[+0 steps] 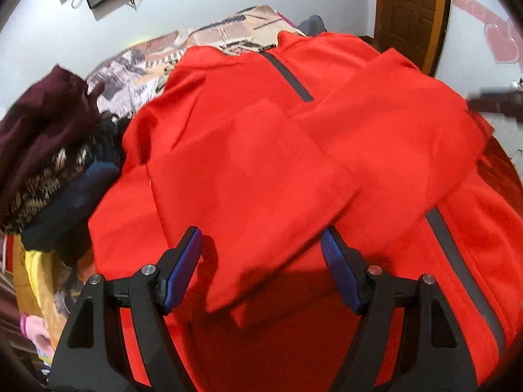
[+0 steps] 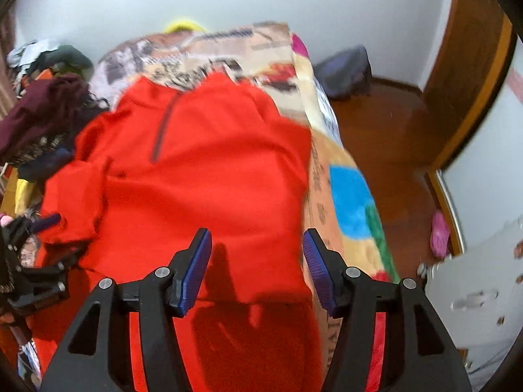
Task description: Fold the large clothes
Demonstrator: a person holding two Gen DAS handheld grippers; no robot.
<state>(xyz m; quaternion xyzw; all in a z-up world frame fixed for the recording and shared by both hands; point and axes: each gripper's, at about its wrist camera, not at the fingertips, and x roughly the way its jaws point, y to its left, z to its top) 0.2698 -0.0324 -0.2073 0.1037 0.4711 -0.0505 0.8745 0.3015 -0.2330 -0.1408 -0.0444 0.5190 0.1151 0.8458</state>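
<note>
So both sleeves (image 1: 261, 170) look folded across the red jacket (image 2: 202, 170); fingers on left gripper (image 1: 261, 261) and right gripper (image 2: 256, 261) spread, empty, bottom fold left.

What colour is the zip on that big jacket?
Dark grey, on the red jacket; zip clearest in left wrist view.

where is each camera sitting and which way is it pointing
Left wrist view: sits on the left gripper, looking forward and down over the red jacket toward the wall and door; its own two open fingers show, and the other gripper's blurred tip at the right edge.
Right wrist view: sits on the right gripper, looking down the jacket's right side, the bed cover and wooden floor; its own open fingers show, with the left gripper at the left edge.
Shared: the jacket, its grey zip, the clothes pile.
</note>
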